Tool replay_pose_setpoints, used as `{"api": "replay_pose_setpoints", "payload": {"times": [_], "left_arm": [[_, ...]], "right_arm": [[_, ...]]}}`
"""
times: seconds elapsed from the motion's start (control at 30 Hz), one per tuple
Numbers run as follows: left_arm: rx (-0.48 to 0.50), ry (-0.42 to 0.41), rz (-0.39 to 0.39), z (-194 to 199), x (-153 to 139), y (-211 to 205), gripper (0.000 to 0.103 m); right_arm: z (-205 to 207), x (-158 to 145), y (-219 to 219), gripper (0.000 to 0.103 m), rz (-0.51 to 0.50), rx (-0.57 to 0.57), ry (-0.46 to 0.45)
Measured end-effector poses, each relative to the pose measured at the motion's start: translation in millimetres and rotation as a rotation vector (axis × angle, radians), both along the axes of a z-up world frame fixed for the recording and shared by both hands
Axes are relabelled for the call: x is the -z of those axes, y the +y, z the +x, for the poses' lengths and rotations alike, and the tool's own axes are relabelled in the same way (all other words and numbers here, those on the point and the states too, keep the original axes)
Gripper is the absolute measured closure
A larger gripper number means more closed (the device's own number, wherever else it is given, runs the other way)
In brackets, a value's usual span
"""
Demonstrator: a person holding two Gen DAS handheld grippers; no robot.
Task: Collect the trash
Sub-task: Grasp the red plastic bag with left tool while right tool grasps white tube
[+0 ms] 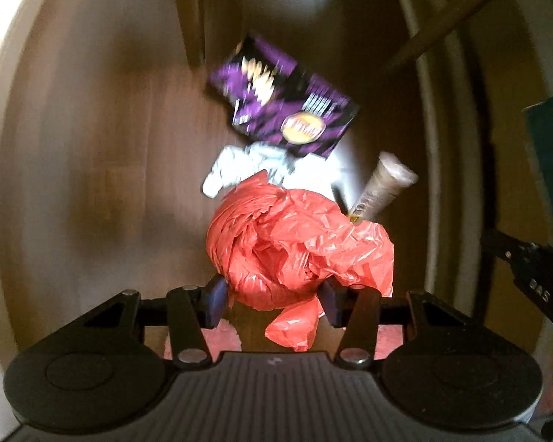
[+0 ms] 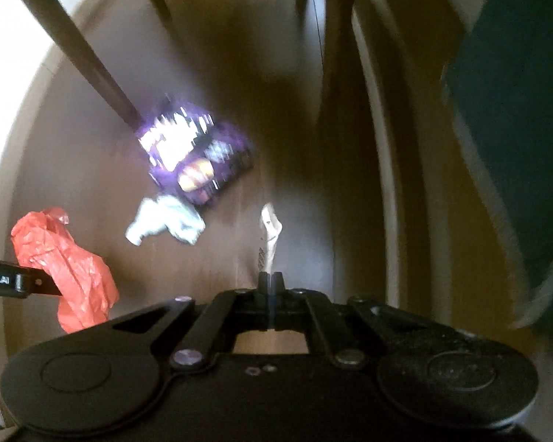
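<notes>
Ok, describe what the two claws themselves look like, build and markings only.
Both are matte black linkage mechanisms with silver pivot bolts and two round black discs at the base. The left claw has bluish-purple pads and a ribbed grey housing; white letters on its side show in the right wrist view. The right claw has dark fingertips; partial white lettering shows in the left wrist view.

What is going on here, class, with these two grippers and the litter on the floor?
A person with a gripper in each hand is picking up trash from a wooden floor. The left gripper is closed around a crumpled red plastic bag. The right gripper is shut on a thin, pale wrapper that sticks up from its fingertips. A purple snack bag and a crumpled white wrapper lie on the floor, not yet collected.
</notes>
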State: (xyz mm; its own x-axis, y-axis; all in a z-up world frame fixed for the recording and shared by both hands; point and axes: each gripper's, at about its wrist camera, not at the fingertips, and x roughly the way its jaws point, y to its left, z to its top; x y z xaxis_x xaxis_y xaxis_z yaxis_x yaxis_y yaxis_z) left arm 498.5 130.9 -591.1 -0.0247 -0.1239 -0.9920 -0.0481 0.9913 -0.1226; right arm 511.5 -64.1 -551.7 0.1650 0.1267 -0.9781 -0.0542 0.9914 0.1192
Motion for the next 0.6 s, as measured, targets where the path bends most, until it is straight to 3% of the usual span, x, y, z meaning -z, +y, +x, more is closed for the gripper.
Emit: {"api": "replay_pose_setpoints", "payload": {"times": [0.1, 0.2, 0.23, 0.33, 0.5, 0.6], "left_arm": [[0.039, -0.040, -0.001, -4.0, -29.6, -2.1, 0.053], [0.063, -0.052, 0.001, -5.2, -30.7, -6.2, 0.053], [0.067, -0.054, 0.008, -6.3, -25.2, -6.5, 0.053], [0.038, -0.039, 0.000, -13.4, -1.9, -4.7, 0.053], [-0.006, 0.012, -0.028, -29.5, 57.1, -5.5, 0.053], [-0.005, 0.034, -0.036, -36.7, 85.4, -4.0, 0.053]], "right_arm": [[7.4, -31.0, 1.3, 0.103, 0.013, -0.019, -0.005], [17.1, -23.6, 1.8, 0.095, 0.032, -0.037, 0.017], [19.7, -15.1, 3.7, 0.087, 0.016, -0.045, 0.007], [27.5, 26.1, 10.0, 0.085, 0.016, -0.038, 0.010], [46.8, 104.1, 7.5, 0.070, 0.037, 0.021, 0.035], [68.0, 147.1, 10.1, 0.047, 0.043, 0.066, 0.047]]}}
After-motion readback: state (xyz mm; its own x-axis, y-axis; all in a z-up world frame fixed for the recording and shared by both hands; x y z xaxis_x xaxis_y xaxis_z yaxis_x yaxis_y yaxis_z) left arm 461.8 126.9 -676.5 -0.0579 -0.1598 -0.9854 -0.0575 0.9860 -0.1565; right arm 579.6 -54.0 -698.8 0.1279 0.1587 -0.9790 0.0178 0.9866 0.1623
